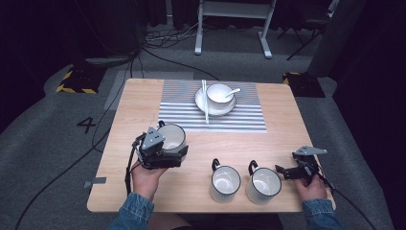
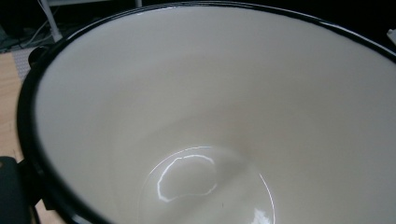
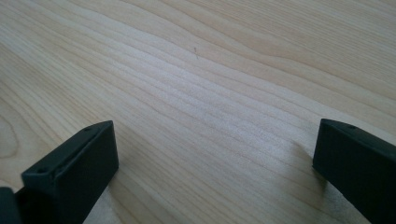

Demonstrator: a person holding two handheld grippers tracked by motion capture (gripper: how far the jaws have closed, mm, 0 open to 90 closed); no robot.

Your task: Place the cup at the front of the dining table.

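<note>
High view: left gripper (image 1: 173, 154) clamps the mug (image 1: 171, 136); right gripper (image 1: 281, 170) gapes wide, empty.

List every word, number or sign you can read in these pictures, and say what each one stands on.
"4": a dark numeral on the grey floor, left of the wooden table, at.
No lettering can be read on the mugs, bowl, striped placemat or tools.
The yellow-and-black hazard stripes on the floor carry no text.
</note>
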